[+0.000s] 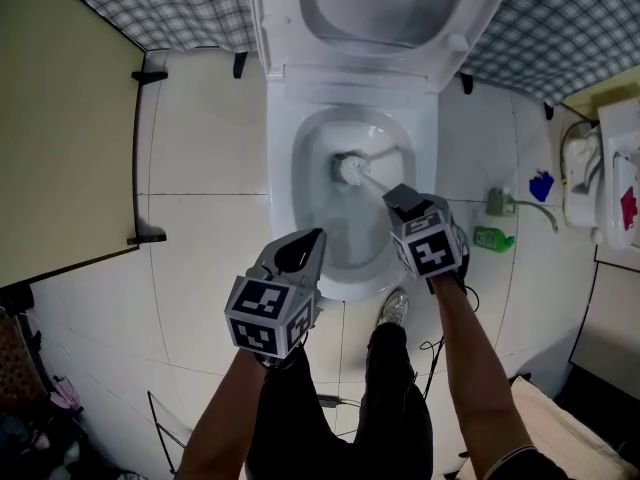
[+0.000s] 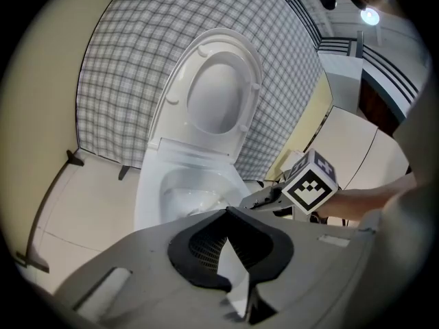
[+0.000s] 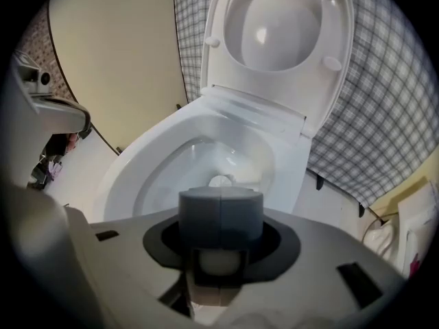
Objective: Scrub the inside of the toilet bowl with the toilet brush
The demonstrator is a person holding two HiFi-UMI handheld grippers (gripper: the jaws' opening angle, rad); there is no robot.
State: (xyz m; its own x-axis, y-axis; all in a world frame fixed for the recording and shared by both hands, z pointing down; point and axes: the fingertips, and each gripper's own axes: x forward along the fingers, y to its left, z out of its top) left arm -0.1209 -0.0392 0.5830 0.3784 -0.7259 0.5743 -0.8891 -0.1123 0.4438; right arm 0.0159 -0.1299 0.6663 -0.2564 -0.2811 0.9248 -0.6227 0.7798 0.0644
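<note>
The right hand-held gripper (image 1: 404, 201) is clamped on the grey top end of the toilet brush (image 1: 349, 168) handle; in its own view that grey stub fills the gap between the jaws, with the pads pressed on both sides. It's pointing steeply down over the near right part of the toilet bowl (image 1: 281, 173), and the thin handle slants from it down to the white brush head, which sits low in the bowl around the middle, toward the back wall. The left hand-held gripper (image 1: 311, 242) hangs over the front left rim of the bowl with its jaws brought together at the tips and nothing between them, so it's just hovering beside the other one, not touching the brush. The seat and lid (image 1: 383, 6) are flipped up against a checked wall covering (image 1: 170, 3). Pale floor tiles (image 1: 205, 158) surround the toilet. A green bottle (image 1: 494, 238) lies on the floor to the right of the bowl, with something small and blue (image 1: 541, 185) a bit further out. The person's shoe (image 1: 395, 308) is planted right at the front of the bowl.
</note>
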